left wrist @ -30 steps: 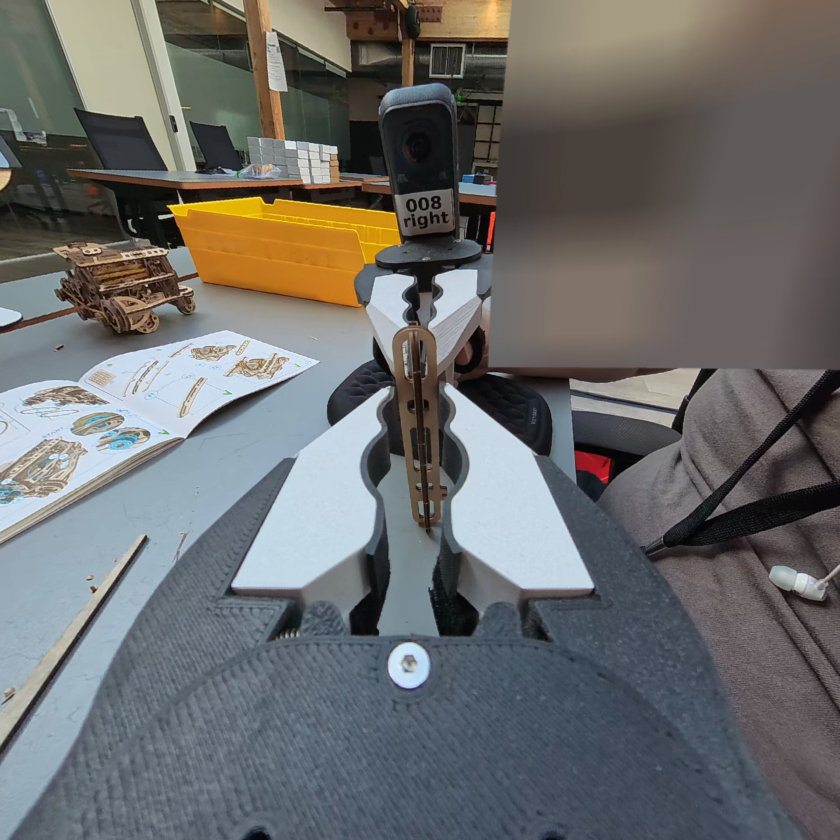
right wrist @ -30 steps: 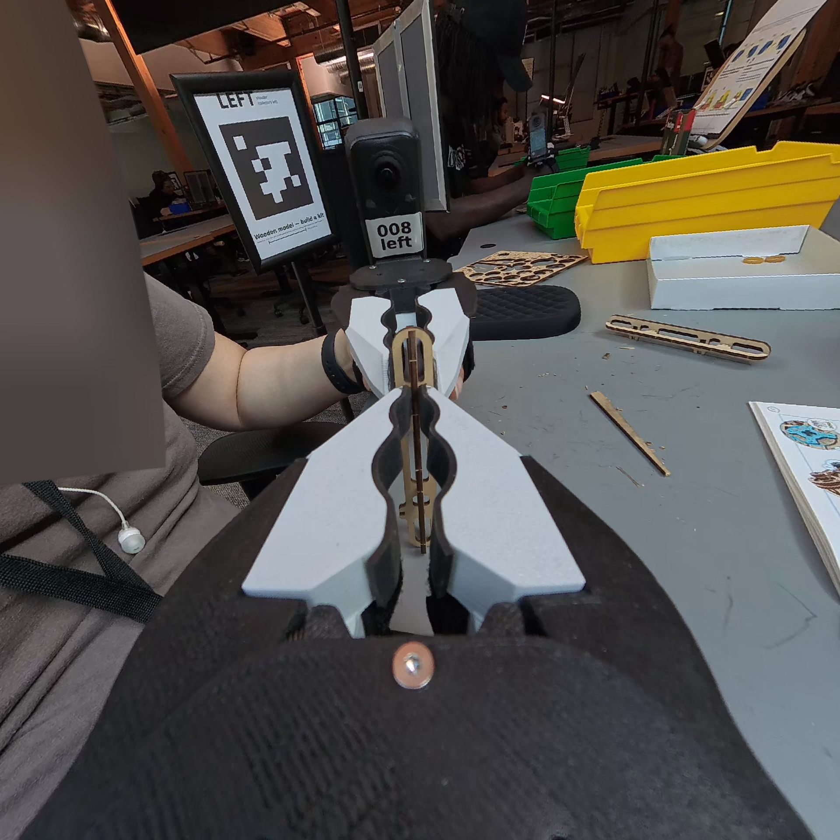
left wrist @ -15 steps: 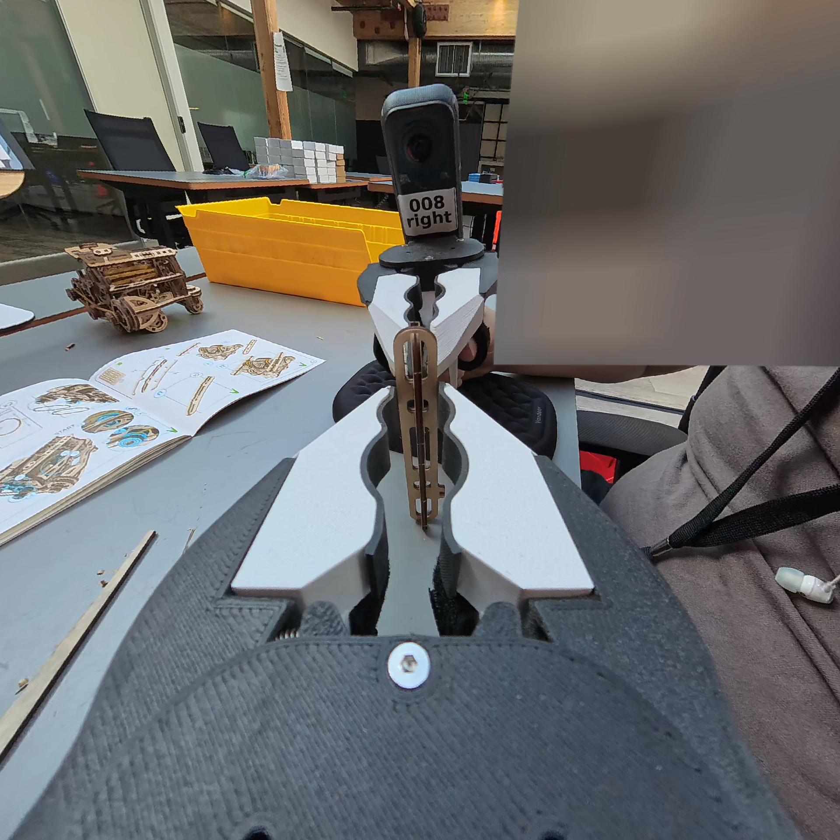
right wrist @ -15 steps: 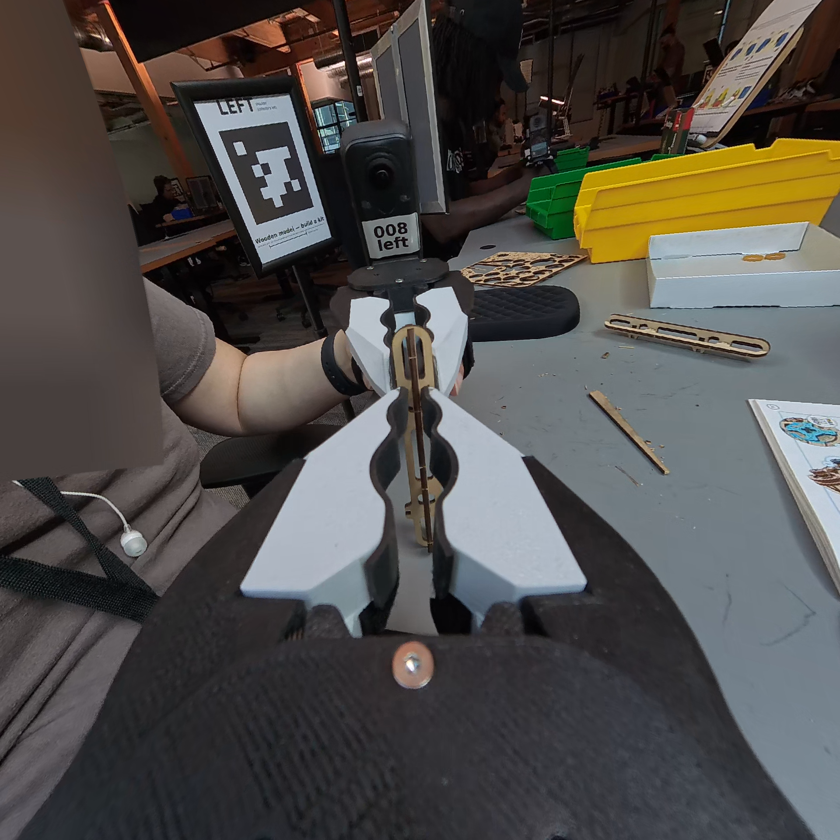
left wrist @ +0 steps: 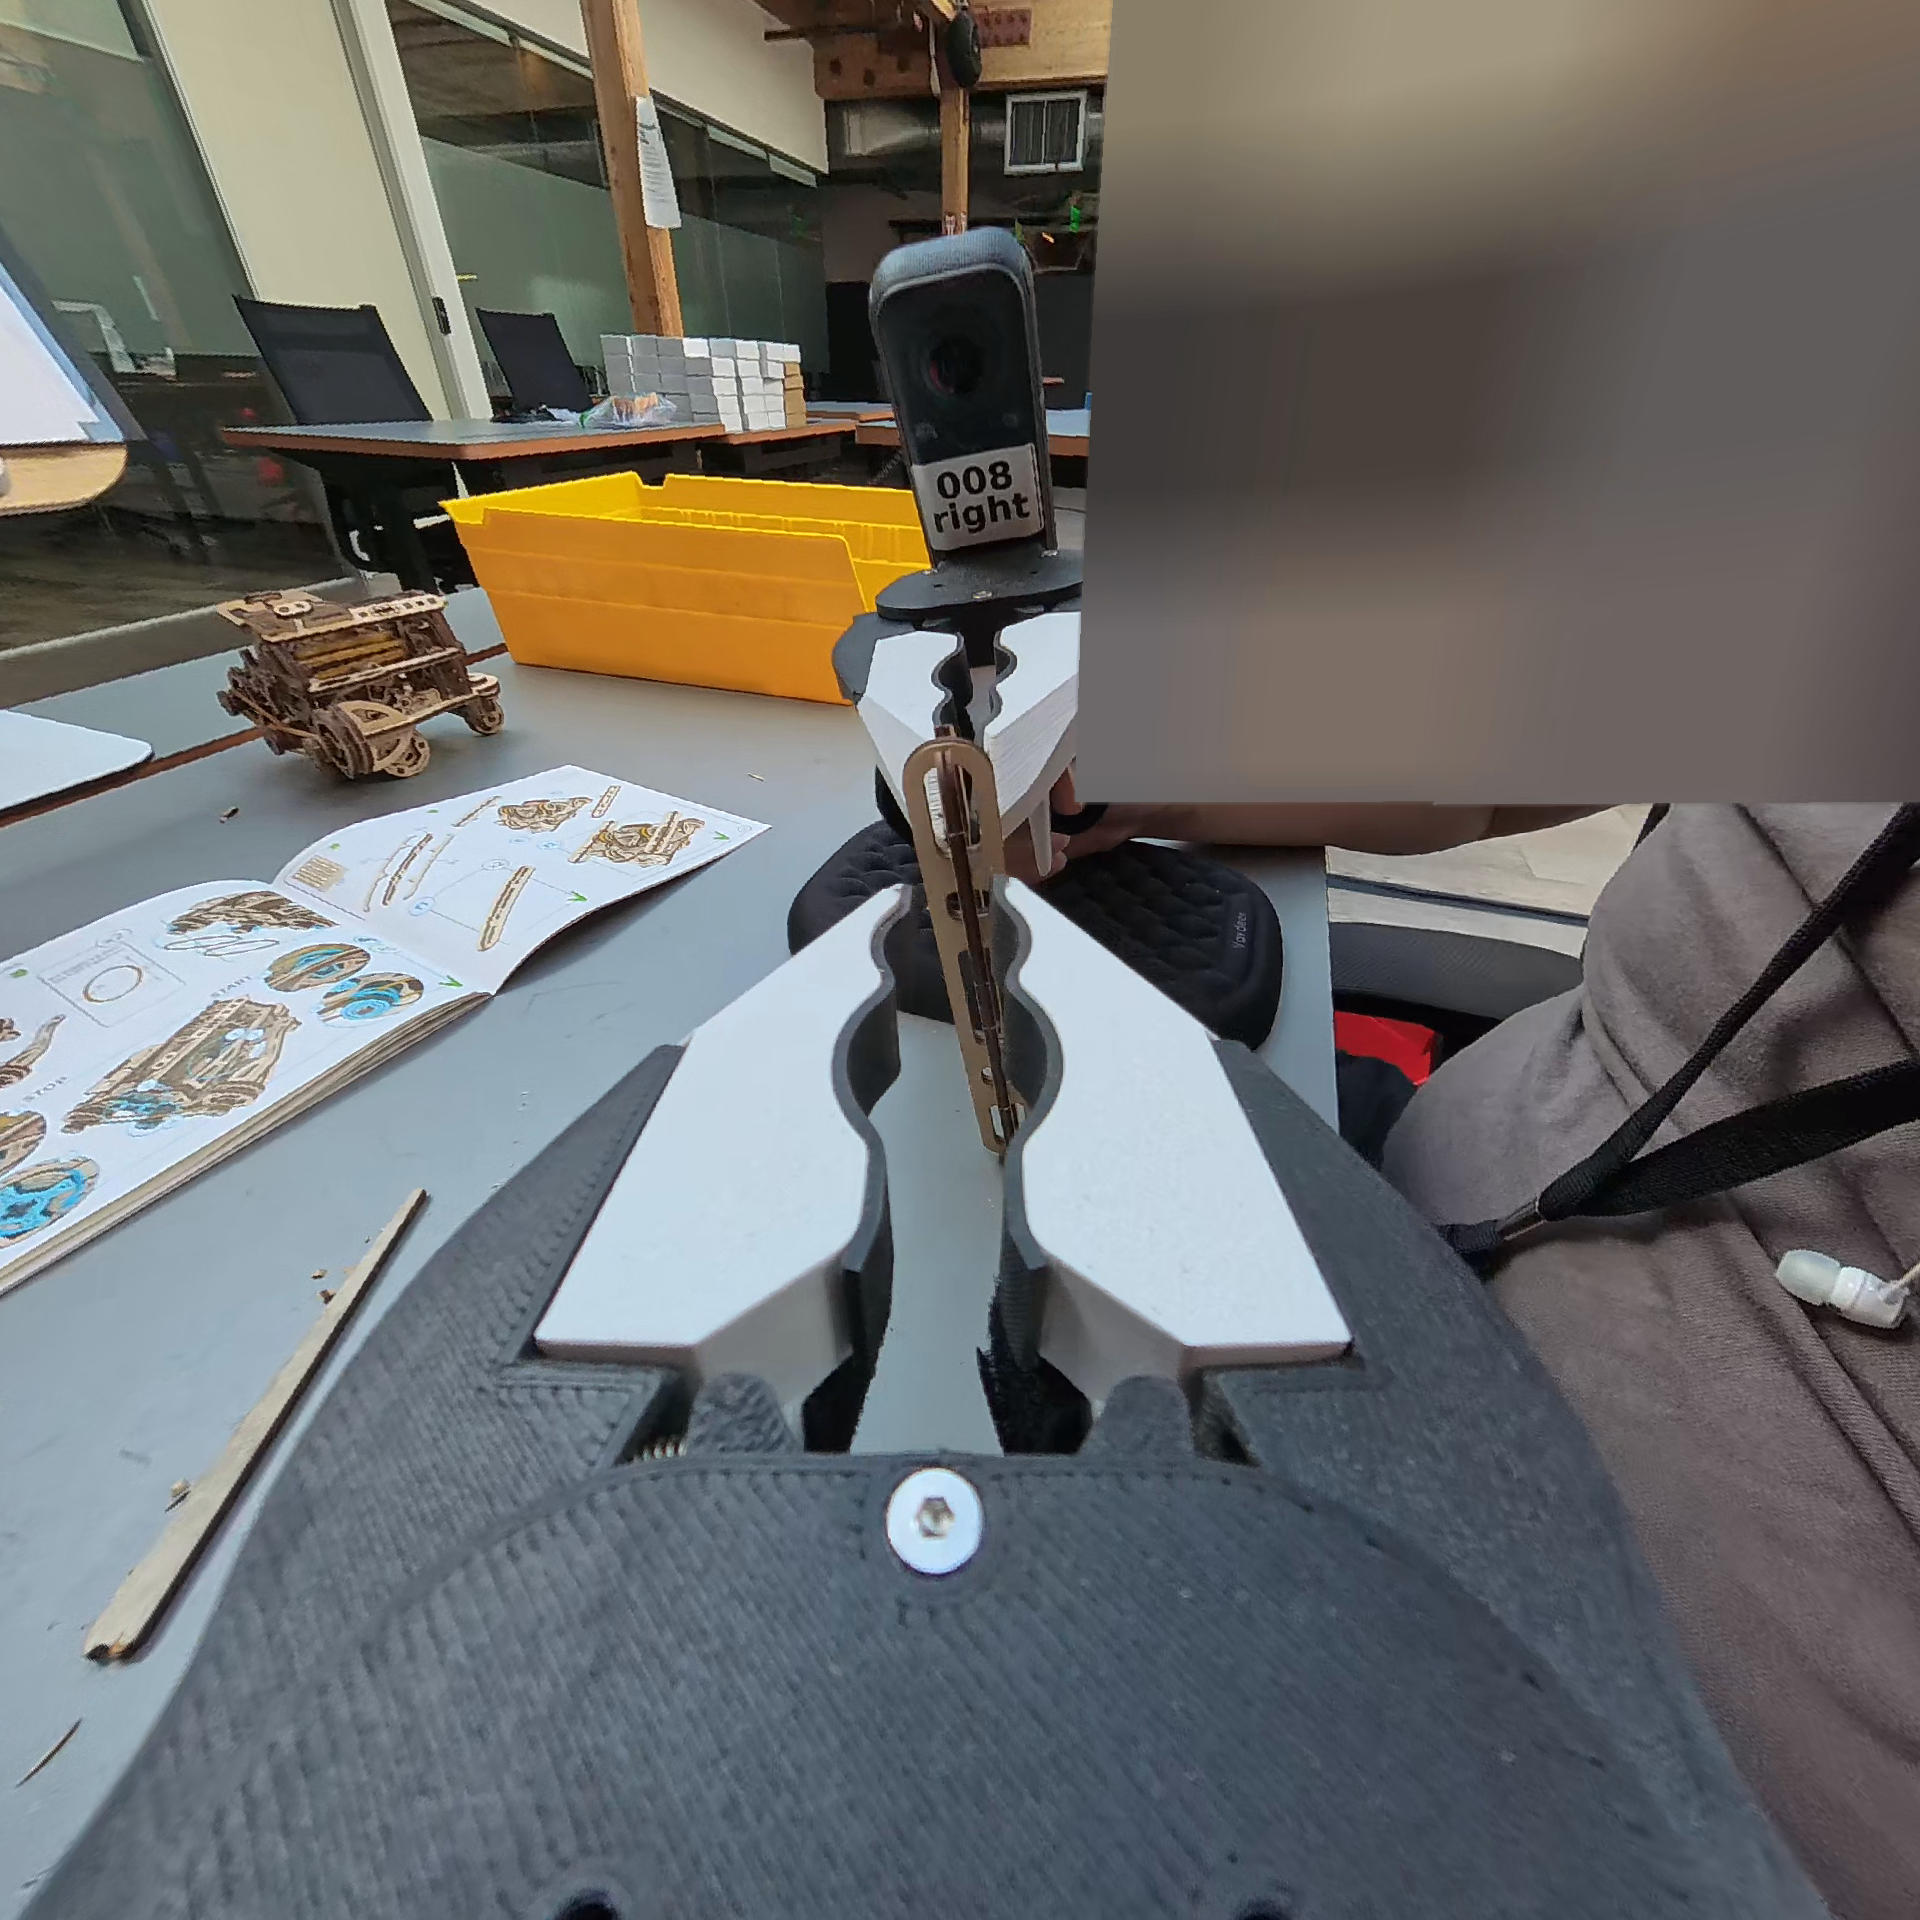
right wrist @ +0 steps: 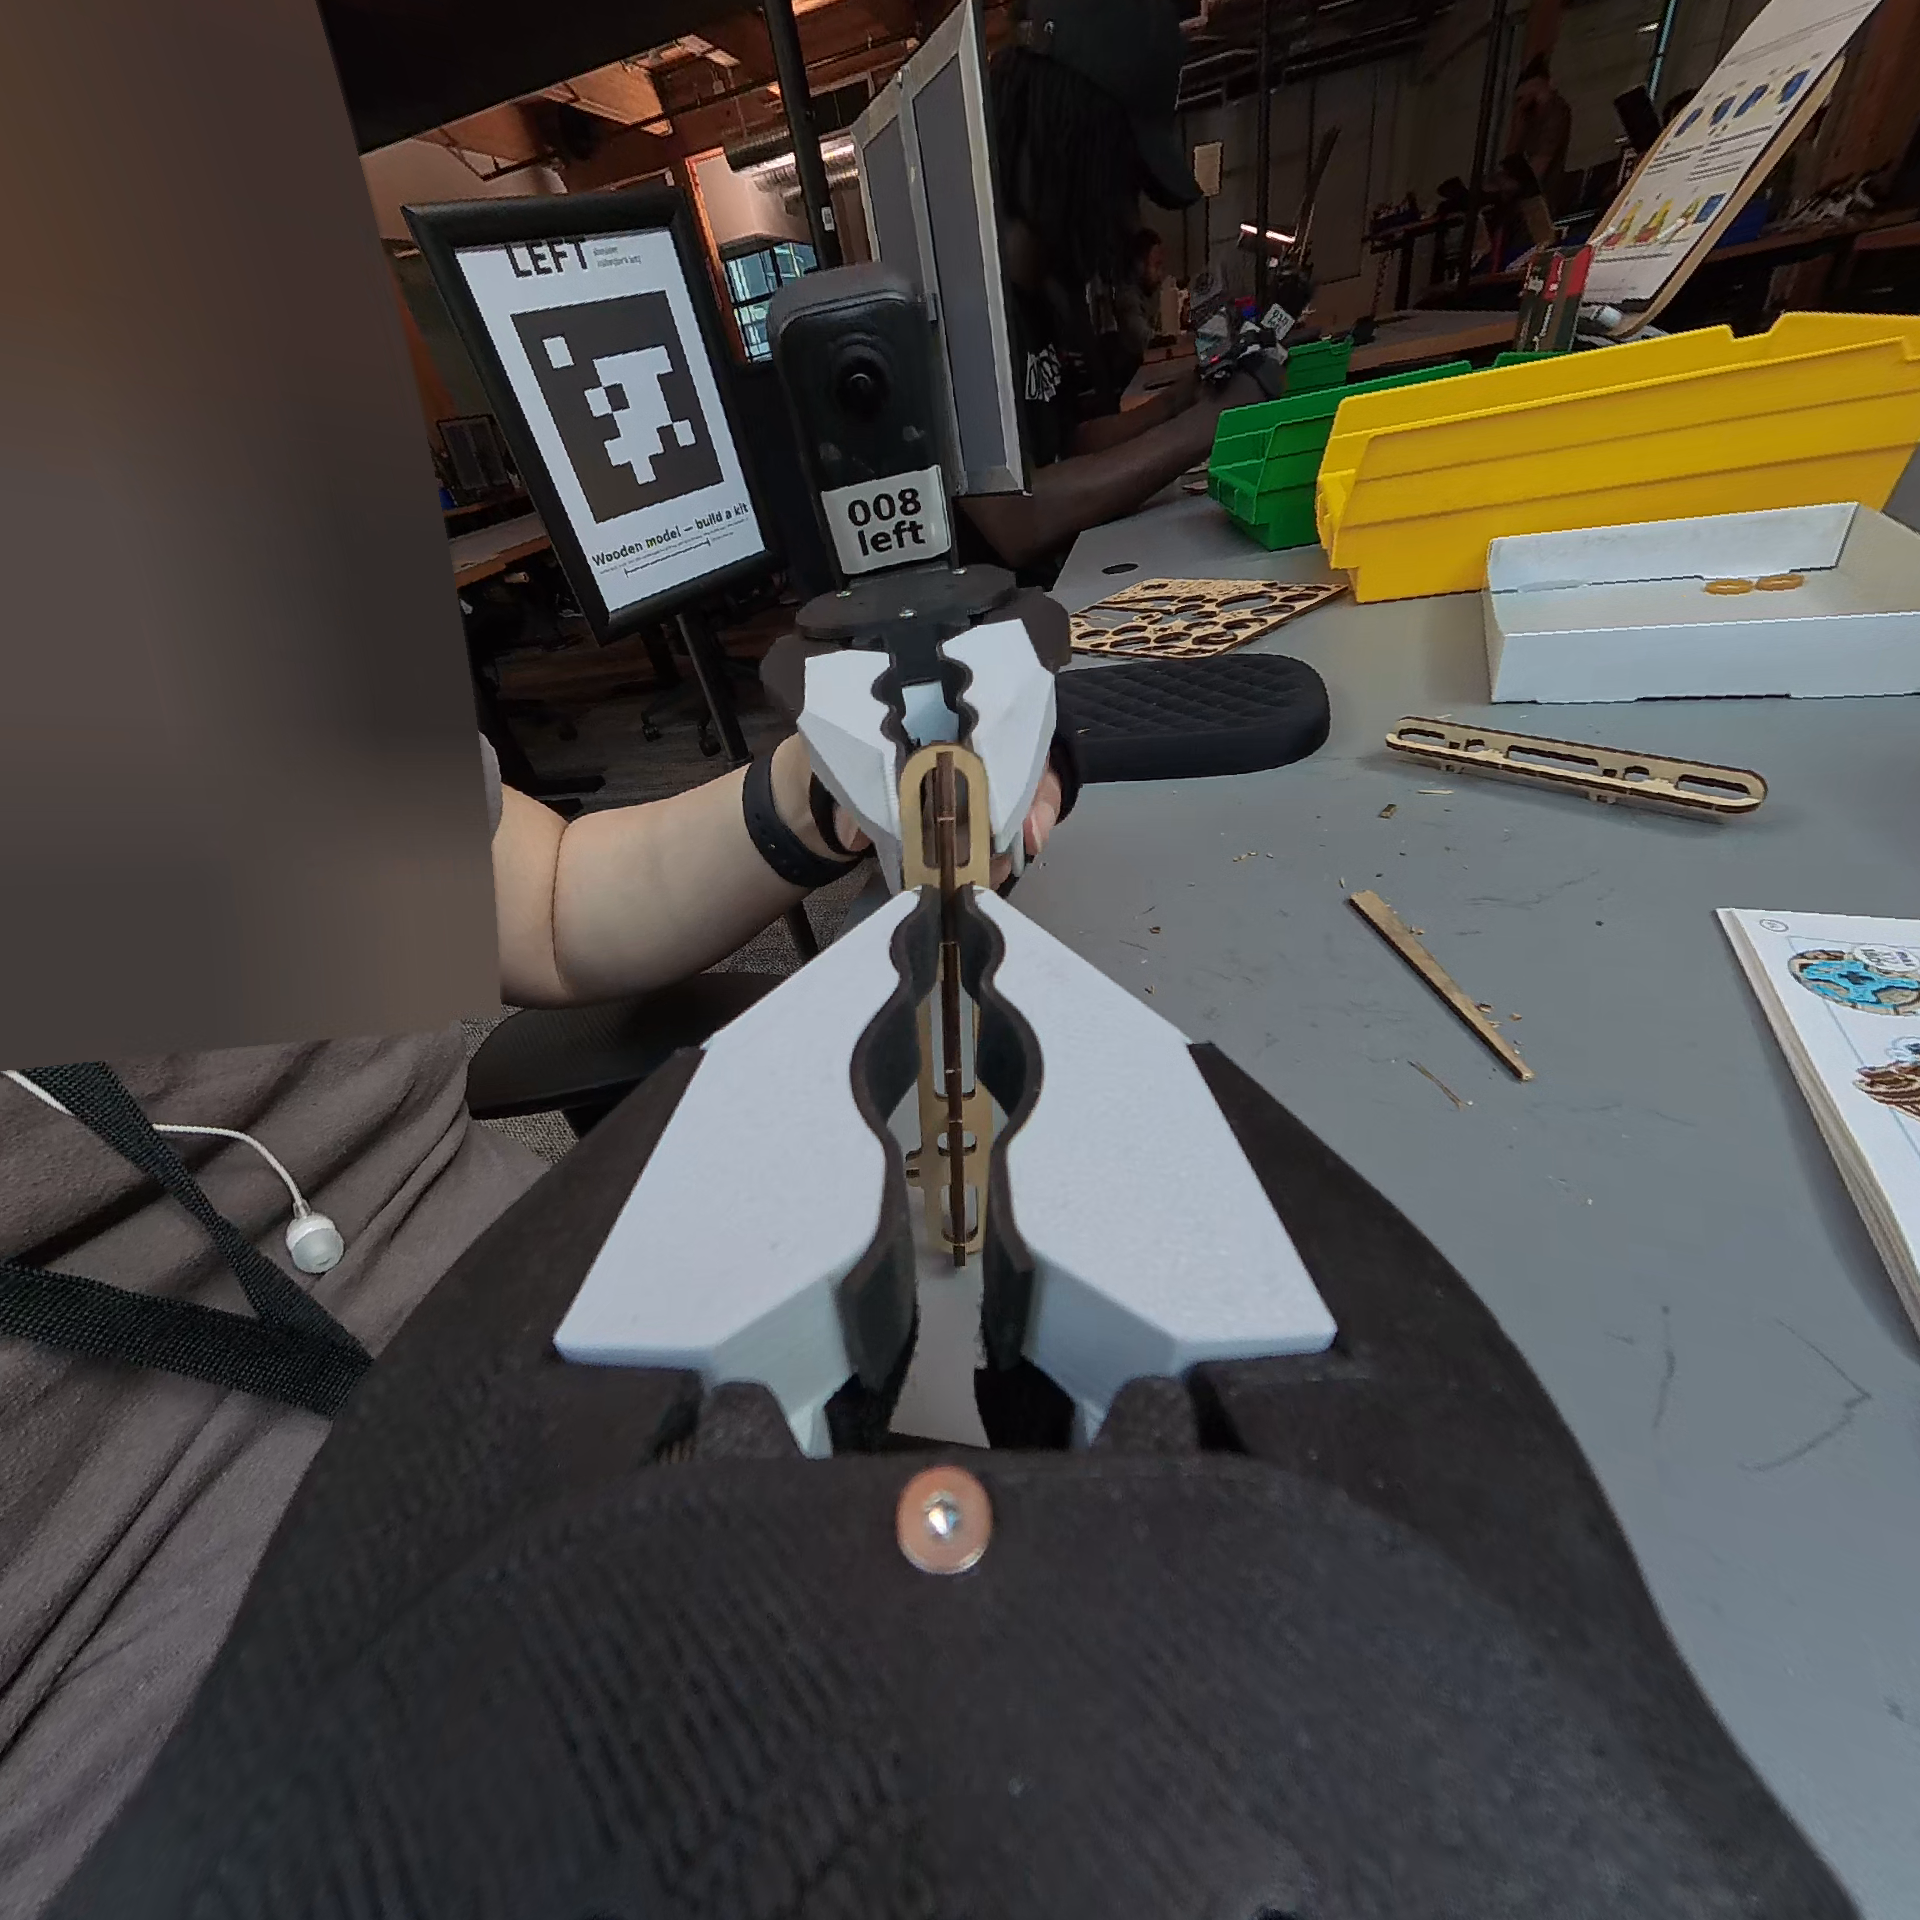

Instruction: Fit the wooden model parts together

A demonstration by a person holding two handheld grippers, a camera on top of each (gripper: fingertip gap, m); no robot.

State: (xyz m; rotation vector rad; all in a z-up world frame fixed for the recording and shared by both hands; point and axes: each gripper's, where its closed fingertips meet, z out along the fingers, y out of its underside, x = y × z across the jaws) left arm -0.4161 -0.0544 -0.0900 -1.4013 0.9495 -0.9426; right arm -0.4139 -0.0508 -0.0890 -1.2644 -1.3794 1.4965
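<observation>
A slotted light wooden strip (left wrist: 961,935) has a thin dark wooden piece seated edge-on in its slots. It spans between the two grippers above the table edge. My left gripper (left wrist: 948,896) is open: the strip leans on its right finger (left wrist: 1132,1132) and the left finger stands clear of it. My right gripper (right wrist: 940,902) is shut on the strip (right wrist: 943,1091) at its fingertips. Each gripper shows beyond the strip in the other's view: the right gripper (left wrist: 977,821) and the left gripper (right wrist: 945,831), facing each other.
On the grey table (left wrist: 644,1039): an open instruction booklet (left wrist: 260,966), a finished wooden model car (left wrist: 343,686), a yellow bin (left wrist: 665,592), a black wrist pad (left wrist: 1143,935), a wood offcut (left wrist: 260,1423). Also a second slotted strip (right wrist: 1579,764), a white box (right wrist: 1683,613), a punched wood sheet (right wrist: 1195,613). My two grippers' fingertips are within a few centimetres of each other. My left tips are roughly 15 centimeters from the wood offcut (left wrist: 260,1423). Seen from the right wrist view (right wrist: 1415,953) as well.
My left gripper's jaws have opened off the strip, which now tilts against the right finger. My right gripper stays shut on it. Both grippers have barely shifted.
</observation>
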